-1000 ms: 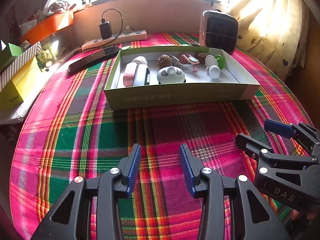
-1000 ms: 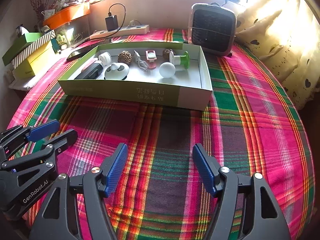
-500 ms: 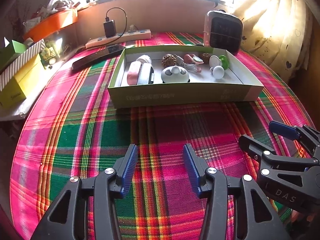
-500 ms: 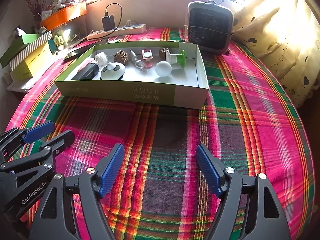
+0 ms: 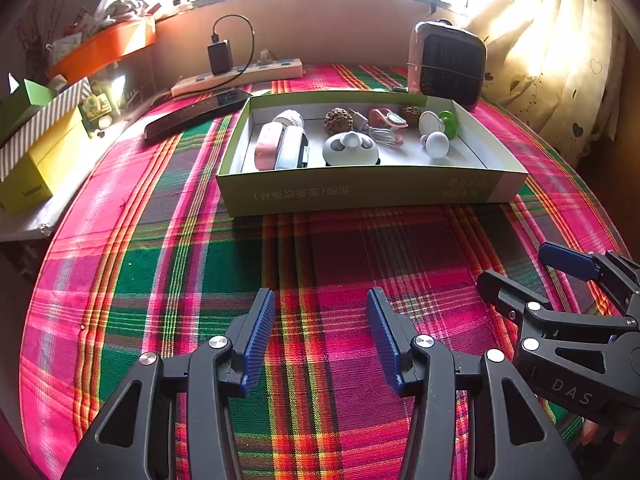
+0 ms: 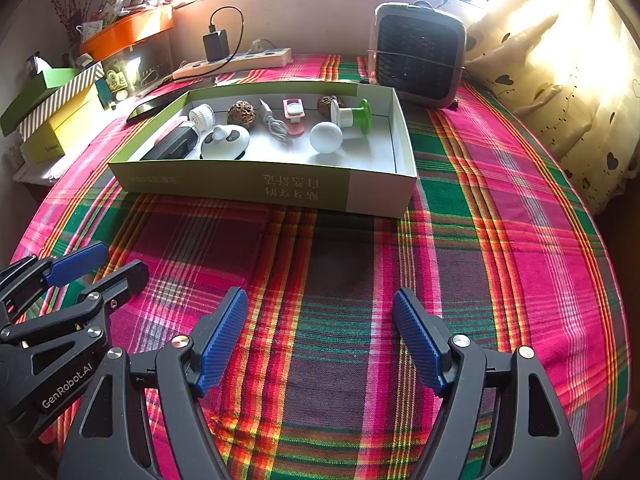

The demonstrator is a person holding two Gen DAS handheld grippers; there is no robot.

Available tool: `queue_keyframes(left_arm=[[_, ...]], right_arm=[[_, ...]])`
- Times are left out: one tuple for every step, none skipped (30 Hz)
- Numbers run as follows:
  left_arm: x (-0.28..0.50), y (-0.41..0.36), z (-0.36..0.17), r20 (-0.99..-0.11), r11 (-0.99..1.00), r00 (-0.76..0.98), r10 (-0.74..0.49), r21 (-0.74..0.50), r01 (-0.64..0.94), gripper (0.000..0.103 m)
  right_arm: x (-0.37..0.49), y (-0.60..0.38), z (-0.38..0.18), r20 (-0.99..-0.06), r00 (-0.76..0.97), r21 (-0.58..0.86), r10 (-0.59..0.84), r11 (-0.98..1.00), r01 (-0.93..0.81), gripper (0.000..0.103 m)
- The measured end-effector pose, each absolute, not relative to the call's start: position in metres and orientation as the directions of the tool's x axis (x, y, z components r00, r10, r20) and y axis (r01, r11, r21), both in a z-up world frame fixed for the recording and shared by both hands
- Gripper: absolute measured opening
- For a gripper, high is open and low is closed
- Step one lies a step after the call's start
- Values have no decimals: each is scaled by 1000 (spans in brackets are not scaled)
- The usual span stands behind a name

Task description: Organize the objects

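A plaid-covered counter (image 6: 500, 240) carries a long green box (image 6: 256, 184) near its far side. Inside the box lie a white ball (image 6: 326, 137), a panda-faced gadget (image 6: 225, 142) and other small things. Nearer me, the left gripper (image 5: 320, 334) and right gripper (image 6: 320, 336) hover with jaws spread, holding nothing.
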State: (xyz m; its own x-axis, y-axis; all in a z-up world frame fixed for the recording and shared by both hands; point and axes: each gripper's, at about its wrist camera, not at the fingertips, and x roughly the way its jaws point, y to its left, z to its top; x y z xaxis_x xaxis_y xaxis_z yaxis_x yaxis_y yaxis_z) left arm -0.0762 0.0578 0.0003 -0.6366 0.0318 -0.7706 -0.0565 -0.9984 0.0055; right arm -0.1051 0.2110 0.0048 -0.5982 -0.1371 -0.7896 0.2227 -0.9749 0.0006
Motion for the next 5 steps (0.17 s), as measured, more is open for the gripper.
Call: queue_keyframes(left_arm=[[-76, 58, 0, -771, -998, -637, 32, 5, -56, 47], [-76, 58, 0, -771, -998, -637, 33, 5, -57, 47], [-76, 58, 0, -771, -998, -636, 33, 4, -57, 46], [-76, 58, 0, -771, -998, -636, 32, 5, -56, 46], [-76, 58, 0, -771, -998, -636, 32, 5, -56, 46]], right_arm=[[-105, 211, 5, -790, -598, 1, -137, -975, 223, 75], [-105, 211, 5, -790, -598, 1, -137, -975, 223, 75], [-105, 211, 5, -790, -598, 1, -137, -975, 223, 75], [-105, 211, 5, -790, -598, 0, -137, -975, 223, 75], [-105, 211, 5, -790, -598, 0, -137, -975, 223, 75]])
